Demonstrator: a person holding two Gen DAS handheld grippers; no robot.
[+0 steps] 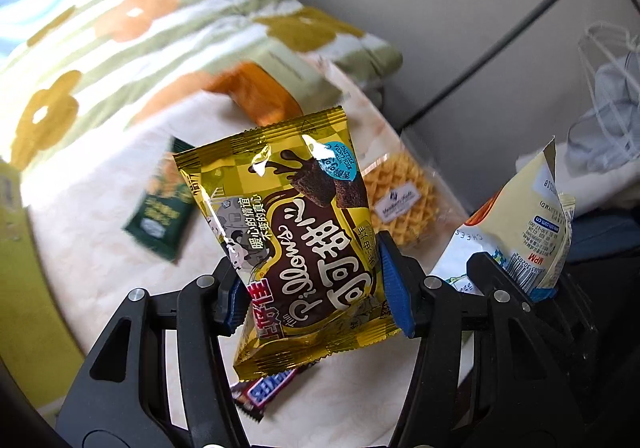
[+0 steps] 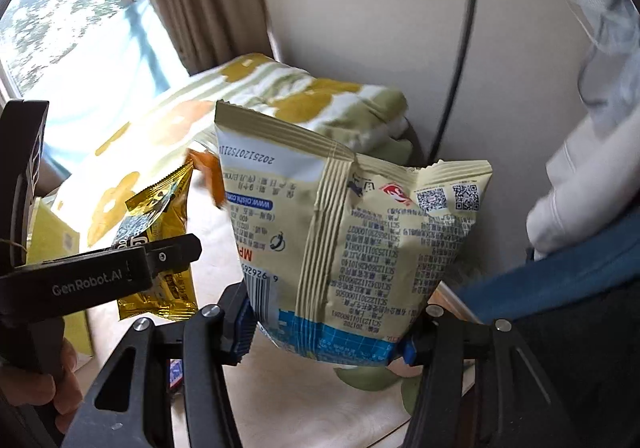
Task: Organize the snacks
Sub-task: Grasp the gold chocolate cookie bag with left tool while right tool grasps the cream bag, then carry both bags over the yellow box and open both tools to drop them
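Observation:
My left gripper [image 1: 316,284] is shut on a gold and brown chocolate pillow snack packet [image 1: 296,232] and holds it above the white surface. My right gripper [image 2: 326,332] is shut on a cream and blue chip bag [image 2: 352,232], printed back facing me. In the left wrist view the chip bag [image 1: 524,224] and the right gripper [image 1: 516,280] are at the right. In the right wrist view the gold packet [image 2: 160,240] and the left gripper [image 2: 168,256] are at the left.
On the white surface [image 1: 100,207] lie a dark green packet [image 1: 164,207], an orange packet [image 1: 260,87], a wrapped waffle [image 1: 400,199] and a Snickers bar [image 1: 268,388]. A flowered blanket [image 1: 140,27] lies behind. A wall [image 2: 360,7] stands beyond; clothes [image 2: 592,167] at right.

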